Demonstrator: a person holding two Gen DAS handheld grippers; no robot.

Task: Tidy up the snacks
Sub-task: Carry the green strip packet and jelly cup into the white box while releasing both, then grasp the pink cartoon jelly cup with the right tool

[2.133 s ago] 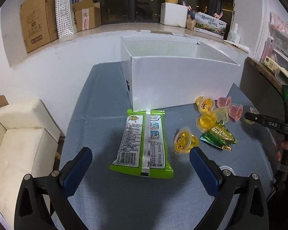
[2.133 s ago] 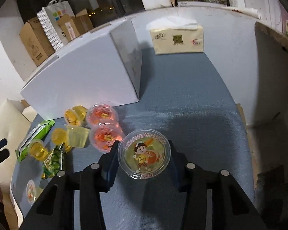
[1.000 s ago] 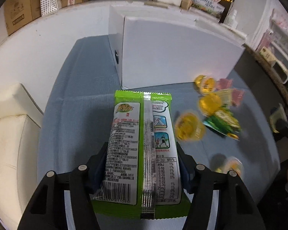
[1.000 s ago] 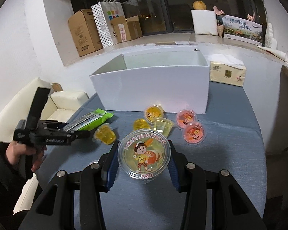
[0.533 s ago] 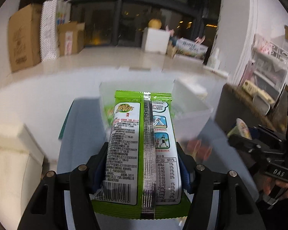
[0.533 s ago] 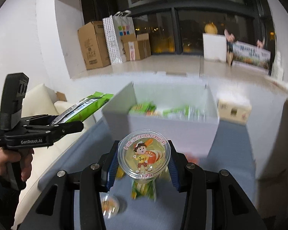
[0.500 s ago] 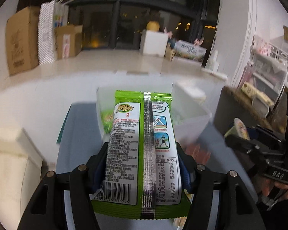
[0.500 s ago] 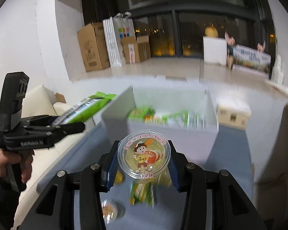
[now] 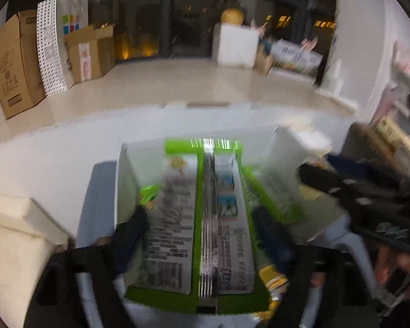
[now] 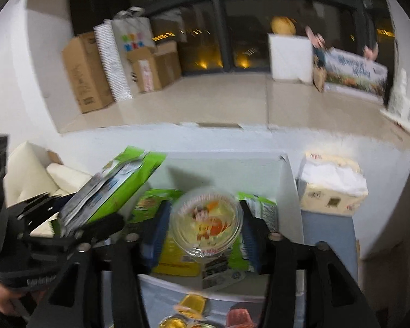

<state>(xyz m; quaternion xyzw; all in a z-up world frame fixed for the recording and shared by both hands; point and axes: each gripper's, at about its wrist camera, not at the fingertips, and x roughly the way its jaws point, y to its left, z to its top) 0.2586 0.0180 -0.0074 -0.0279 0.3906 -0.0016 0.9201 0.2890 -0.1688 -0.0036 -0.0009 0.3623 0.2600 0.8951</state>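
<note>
Nearest the right wrist camera, the right gripper [image 10: 206,232] has its jaws closed on a round jelly cup [image 10: 207,222] with a cartoon lid, held between the blue pads [image 10: 155,232] above the open white box [image 10: 285,191]. Below the cup, on the blue-grey bench [image 10: 325,232] in front of the box, lie small yellow jelly cups [image 10: 191,304] and a pink jelly cup [image 10: 239,318]. Inside the box, under the held cup, green snack packets [image 10: 147,201] lie flat on the bottom. To the left in the same view, the left gripper [image 10: 76,218] holds a green snack bag [image 10: 114,183] tilted over the box's left wall. From the left wrist camera, the left gripper [image 9: 202,235] has its jaws closed on that green snack bag [image 9: 202,218], printed back up, over the open white box [image 9: 123,180]; the view is motion-blurred, and more green packets [image 9: 270,194] show in the box beside the bag. The right gripper [image 9: 350,188] appears at the right edge of that view as a dark blurred shape. Just right of the box on the bench sits a tissue pack [image 10: 332,183]. A pale cushion [image 9: 16,229] lies left of the bench. Farther back, on the window ledge [image 10: 232,101], stand cardboard boxes [image 10: 86,73], a dotted paper bag [image 10: 123,54], a white foam box [image 10: 289,56] with a round yellow fruit [image 10: 283,26] on top, and a printed carton [image 10: 355,69].
</note>
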